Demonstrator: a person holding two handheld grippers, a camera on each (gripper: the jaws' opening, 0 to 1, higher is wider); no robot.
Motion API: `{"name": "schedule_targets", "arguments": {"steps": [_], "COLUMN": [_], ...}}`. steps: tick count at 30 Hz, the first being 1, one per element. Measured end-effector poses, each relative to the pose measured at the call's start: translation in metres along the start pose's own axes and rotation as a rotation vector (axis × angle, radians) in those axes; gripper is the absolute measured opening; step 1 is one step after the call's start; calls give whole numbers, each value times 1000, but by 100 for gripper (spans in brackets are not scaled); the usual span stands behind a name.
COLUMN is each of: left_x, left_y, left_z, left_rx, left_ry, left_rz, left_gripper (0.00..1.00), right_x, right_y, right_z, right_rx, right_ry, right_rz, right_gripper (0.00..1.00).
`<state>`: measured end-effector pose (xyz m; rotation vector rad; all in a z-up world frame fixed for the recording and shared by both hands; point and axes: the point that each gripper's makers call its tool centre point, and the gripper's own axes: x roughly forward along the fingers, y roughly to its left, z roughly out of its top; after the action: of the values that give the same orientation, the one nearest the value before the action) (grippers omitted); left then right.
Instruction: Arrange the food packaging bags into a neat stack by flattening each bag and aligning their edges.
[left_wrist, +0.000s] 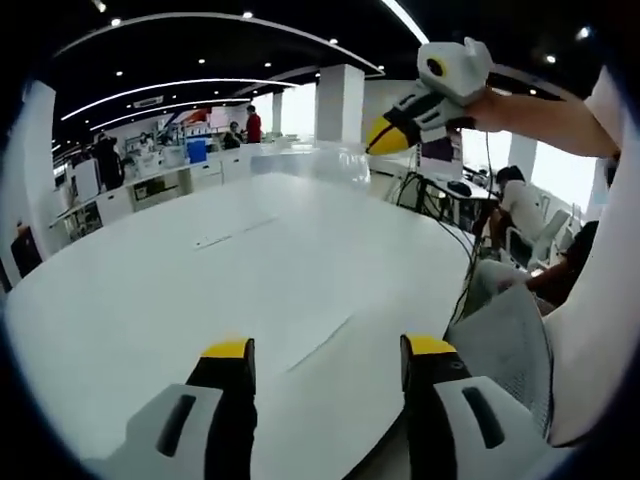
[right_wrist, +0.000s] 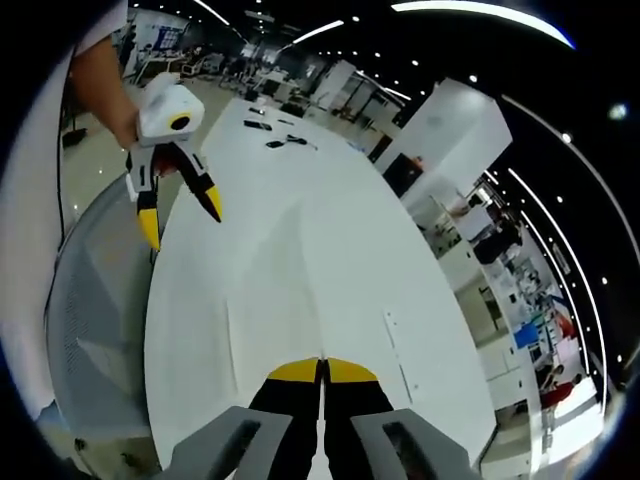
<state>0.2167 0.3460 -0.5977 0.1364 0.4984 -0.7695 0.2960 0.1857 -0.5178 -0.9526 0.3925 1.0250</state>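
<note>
Clear bag (left_wrist: 318, 160) faint on far table (left_wrist: 250, 280), axis unclear, left tool (left_wrist: 328, 350) spread, right tool (right_wrist: 322, 366) pressed together

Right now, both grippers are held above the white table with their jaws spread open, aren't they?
Not quite. The left gripper is above the white table with its jaws spread open, as the left gripper view shows. The right gripper has its jaws closed together, yellow tips touching, as the right gripper view shows.
</note>
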Motion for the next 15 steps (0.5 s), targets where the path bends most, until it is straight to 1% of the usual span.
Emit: {"name": "schedule_targets", "arguments": {"steps": [1,2,5,9,11,13,15], "left_x": [0,1,3,3,5,5,6], "left_y": [0,2,8,10,11,11,11], "left_z": [1,7,15,28,31,40,44], "left_rx": [2,17,33,57,65,85,97], "left_ry": [0,-5,-9,-15,-17,-21,-20], "left_rz": [0,-2,-6,-11,-15,-21,-26], "left_gripper": [56,56,55,53,52,51,50], "right_x": [0,-1,-2,-3,-4,-5,-6], "right_y": [0,0,-1,-1,0,0,0], "right_z": [0,-1,-3,-6,-6,-6,-7], "right_rx": [0,1,3,5,5,7,8], "right_ry": [0,1,2,3,4,4,4], "right_rz": [0,-1,-2,-4,-4,-5,-5], "right_gripper": [0,0,0,0,0,0,0]}}
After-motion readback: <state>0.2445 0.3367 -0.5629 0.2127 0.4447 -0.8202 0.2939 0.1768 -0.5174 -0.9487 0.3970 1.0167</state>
